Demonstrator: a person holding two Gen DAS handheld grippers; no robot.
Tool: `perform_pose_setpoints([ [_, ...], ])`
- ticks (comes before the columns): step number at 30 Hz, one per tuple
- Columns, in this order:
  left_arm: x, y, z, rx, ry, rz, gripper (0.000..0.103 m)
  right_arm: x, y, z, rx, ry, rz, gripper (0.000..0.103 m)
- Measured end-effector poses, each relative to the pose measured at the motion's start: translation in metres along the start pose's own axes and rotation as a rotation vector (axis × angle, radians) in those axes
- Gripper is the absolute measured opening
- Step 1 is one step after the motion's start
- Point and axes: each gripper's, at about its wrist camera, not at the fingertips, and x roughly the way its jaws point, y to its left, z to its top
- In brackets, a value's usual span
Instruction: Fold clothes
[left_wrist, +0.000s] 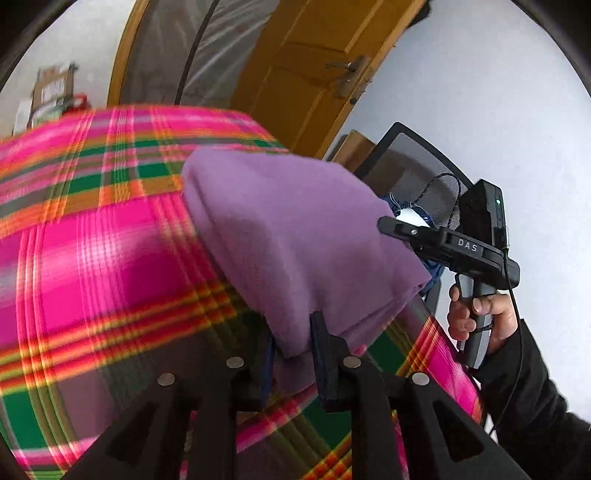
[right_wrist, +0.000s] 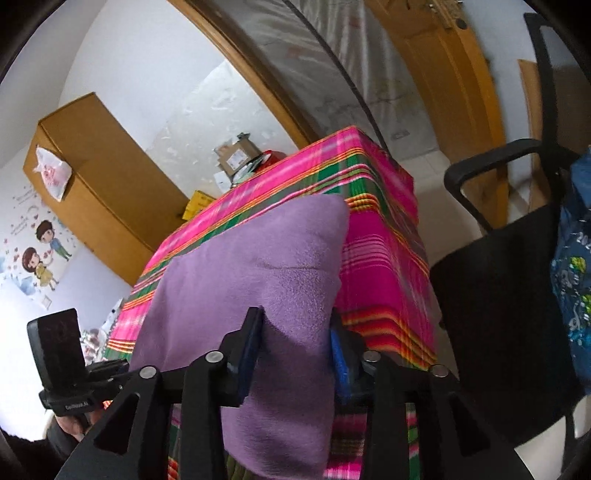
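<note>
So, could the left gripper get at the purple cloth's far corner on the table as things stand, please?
Probably not at once: the left gripper is shut on the near edge of the purple cloth, so it would have to let go first. Nothing lies on the plaid tablecloth between.

"DAS" in white on right tongs (left_wrist: 397, 227) body; other tongs' label too blurred to read.

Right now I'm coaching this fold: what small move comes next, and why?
Probably carry the purple fleece forward and lay it flat on the plaid cloth. Both the left gripper and the right gripper pinch its near edge, lifted and sagging.
</note>
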Motion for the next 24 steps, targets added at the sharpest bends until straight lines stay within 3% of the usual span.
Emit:
perform_pose_setpoints([
  [3, -0.011, 0.008, -0.008, -0.03, 0.005, -0.008, 0.02, -0.007, 0.001, -0.003, 0.011, -0.012, -0.028, 0.039],
  [7, -0.034, 0.001, -0.006, -0.004, -0.069, 0.005, 0.019, -0.033, 0.018, -0.009, -0.038, -0.098, -0.074, 0.038],
  [10, -0.039, -0.006, 0.003, 0.011, -0.116, -0.005, 0.019, -0.034, 0.037, -0.015, -0.118, -0.089, -0.09, 0.025],
  [15, -0.005, -0.006, 0.006, 0.006, -0.034, 0.008, 0.017, -0.007, 0.036, -0.025, -0.146, 0.04, -0.189, 0.015],
  [24, -0.002, -0.004, 0.004, 0.003, -0.028, 0.015, 0.016, -0.014, 0.047, 0.0, -0.138, -0.039, -0.197, 0.016],
])
